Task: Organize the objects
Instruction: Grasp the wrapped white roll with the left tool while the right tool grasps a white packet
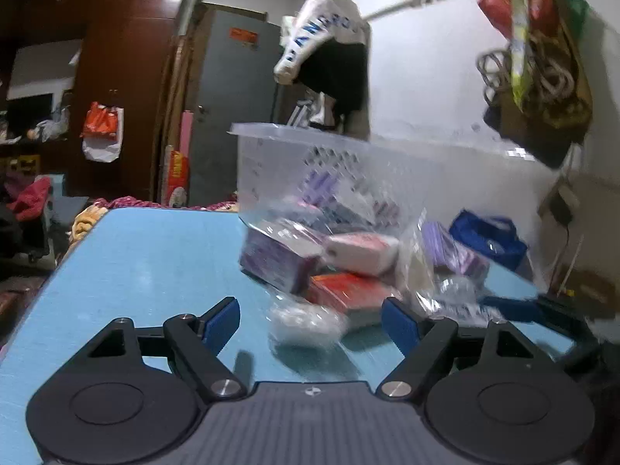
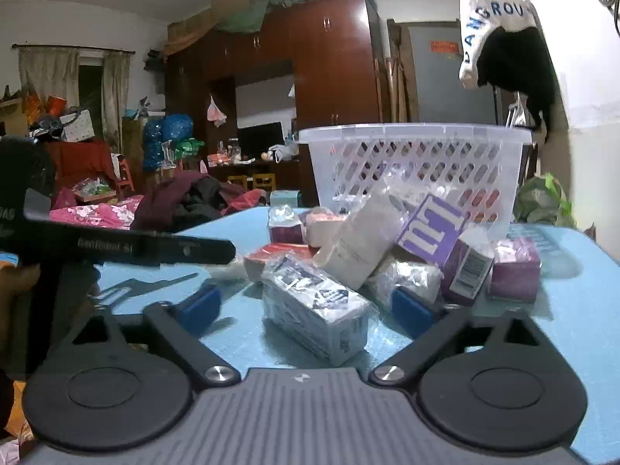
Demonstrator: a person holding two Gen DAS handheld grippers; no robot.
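Table (image 2: 581, 310) first: a blue top carrying a clear slotted basket (image 2: 414, 155) at its far side, and a heap of packets spilled in front of it. I read the job as loading that heap into the basket, with nothing lifted yet. My right gripper (image 2: 306, 308) has its jaws spread and empty, and a cellophane-wrapped pale blue box (image 2: 314, 310) lies between the blue pads without either pressing on it; its long axis runs from far left to near right, skewed across the jaws, so I judge the right hand the nearer one and would square up before closing. My left gripper (image 1: 310, 323) is likewise released and empty, with a small clear-wrapped white item (image 1: 306, 323) blurred just ahead of it. Only the right view shows the white bottle (image 2: 360, 240) leaning on the heap and the other tool's black arm; only the left shows the red packet (image 1: 345, 286).
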